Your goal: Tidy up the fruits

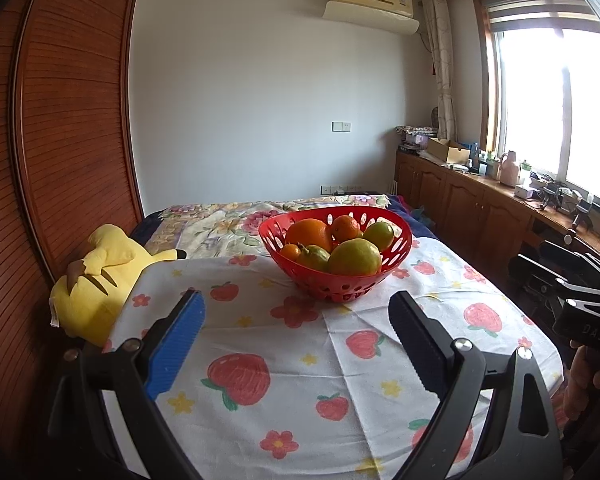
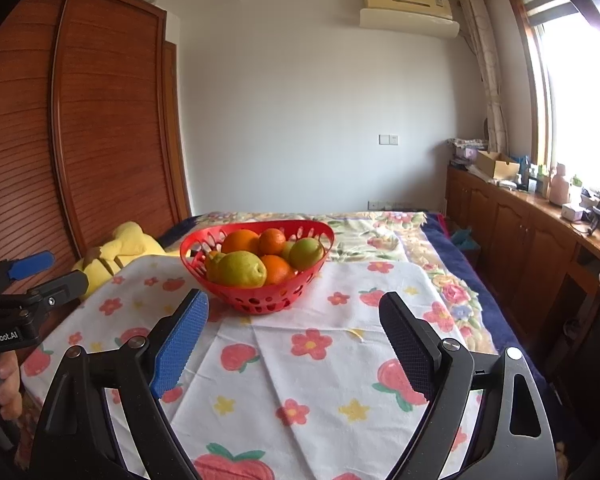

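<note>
Toward the far edge of the bed's fruit-print cloth [image 1: 340, 360] sits the red basket [image 1: 336, 284] of fruit; left tongs [image 1: 296, 344] and right tongs [image 2: 294, 340] gape empty.

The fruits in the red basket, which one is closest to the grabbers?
The big yellow-green lemon at the basket's front rim. The oranges sit behind it.

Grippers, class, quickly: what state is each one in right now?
Left gripper: open, holding nothing.
Right gripper: open, holding nothing.
</note>
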`<state>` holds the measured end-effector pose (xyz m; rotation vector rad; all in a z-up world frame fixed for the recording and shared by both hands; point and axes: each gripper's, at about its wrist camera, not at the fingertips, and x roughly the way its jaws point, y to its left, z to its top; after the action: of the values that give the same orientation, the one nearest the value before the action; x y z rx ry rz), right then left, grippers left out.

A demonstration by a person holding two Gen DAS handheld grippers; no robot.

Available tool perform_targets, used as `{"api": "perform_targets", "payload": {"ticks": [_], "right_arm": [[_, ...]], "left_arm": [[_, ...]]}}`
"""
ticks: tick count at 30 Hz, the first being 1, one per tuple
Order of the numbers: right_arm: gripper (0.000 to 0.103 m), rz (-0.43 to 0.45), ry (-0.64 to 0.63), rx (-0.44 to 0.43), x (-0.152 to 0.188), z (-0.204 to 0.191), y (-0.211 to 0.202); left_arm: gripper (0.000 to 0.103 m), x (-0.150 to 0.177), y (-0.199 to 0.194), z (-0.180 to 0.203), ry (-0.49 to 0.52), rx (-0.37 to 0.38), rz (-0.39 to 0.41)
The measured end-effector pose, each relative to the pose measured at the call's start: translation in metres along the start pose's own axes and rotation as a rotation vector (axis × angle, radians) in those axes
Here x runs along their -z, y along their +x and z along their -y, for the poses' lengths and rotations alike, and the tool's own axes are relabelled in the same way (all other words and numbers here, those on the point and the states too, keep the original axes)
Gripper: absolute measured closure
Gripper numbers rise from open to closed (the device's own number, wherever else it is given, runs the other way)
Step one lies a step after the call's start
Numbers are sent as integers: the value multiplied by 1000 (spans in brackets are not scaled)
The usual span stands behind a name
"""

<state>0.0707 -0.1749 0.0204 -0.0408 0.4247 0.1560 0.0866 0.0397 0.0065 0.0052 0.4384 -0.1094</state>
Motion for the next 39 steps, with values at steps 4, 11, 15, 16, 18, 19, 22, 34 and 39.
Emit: {"api": "perform_targets", "payload": {"ticks": [4, 11, 15, 16, 18, 19, 22, 34, 39], "right_arm": [[14, 1, -3, 1, 0, 0, 0], [14, 7, -3, 4, 2, 3, -2], [14, 11, -6, 19, 2, 3, -5], [14, 10, -6, 19, 2, 3, -4], [14, 11, -9, 22, 2, 3, -4], [14, 12, -10, 22, 2, 3, -4], [14, 13, -8, 18, 2, 3, -5], [14, 15, -6, 18, 1, 2, -6], [14, 16, -7, 19, 1, 2, -6]], "left_arm": [[9, 0, 0, 0, 3, 0, -1], [9, 1, -5, 3, 11, 2, 9], [9, 0, -7, 3, 14, -6, 12], [9, 0, -8, 4, 15, -7, 14], [9, 0, -8, 4, 14, -6, 14], [9, 0, -8, 4, 15, -7, 15], [9, 0, -9, 4, 18, -8, 16], [9, -2, -16, 5, 13, 2, 29], [9, -2, -17, 5, 12, 3, 28]]}}
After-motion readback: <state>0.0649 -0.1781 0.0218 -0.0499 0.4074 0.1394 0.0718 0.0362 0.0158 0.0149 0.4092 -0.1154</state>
